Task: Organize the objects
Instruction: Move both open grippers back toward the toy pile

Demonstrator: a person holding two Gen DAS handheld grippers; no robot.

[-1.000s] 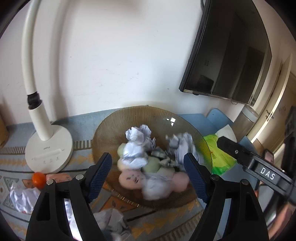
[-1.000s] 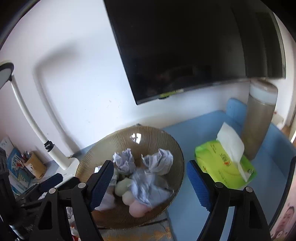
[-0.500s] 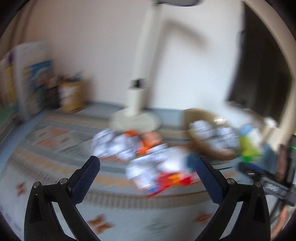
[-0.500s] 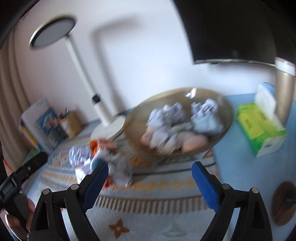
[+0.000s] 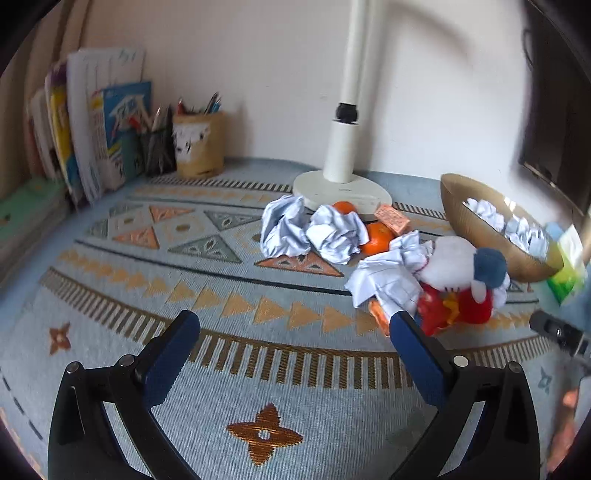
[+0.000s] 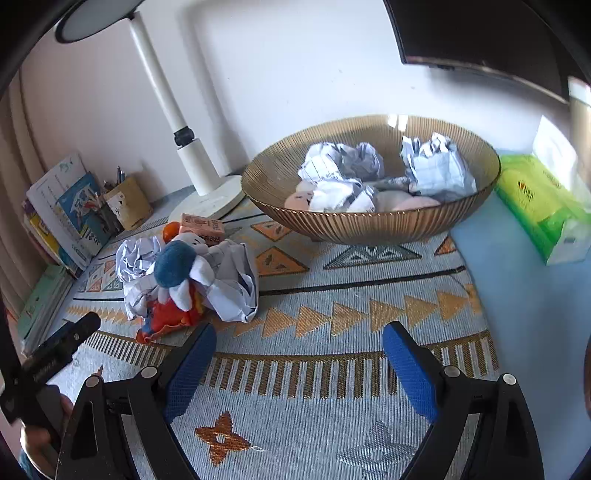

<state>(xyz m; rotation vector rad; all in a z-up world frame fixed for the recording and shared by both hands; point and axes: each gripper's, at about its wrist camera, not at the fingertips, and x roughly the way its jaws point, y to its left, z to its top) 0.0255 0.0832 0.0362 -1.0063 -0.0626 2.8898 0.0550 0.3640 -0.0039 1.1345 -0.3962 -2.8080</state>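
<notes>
A ribbed amber glass bowl holds crumpled paper balls and pale soft toys; it also shows at the right of the left wrist view. A loose pile lies on the patterned mat: crumpled papers, two oranges, a small orange box and a white, red and blue plush toy, also seen in the right wrist view. My left gripper is open and empty, above the mat short of the pile. My right gripper is open and empty, in front of the bowl.
A white desk lamp stands behind the pile. A pen holder and upright books line the back left. A green tissue pack lies right of the bowl. A dark screen hangs on the wall.
Both grippers have pulled back and down from above the bowl. The left view has swung left to the loose pile and the lamp. Both stay open and empty.
</notes>
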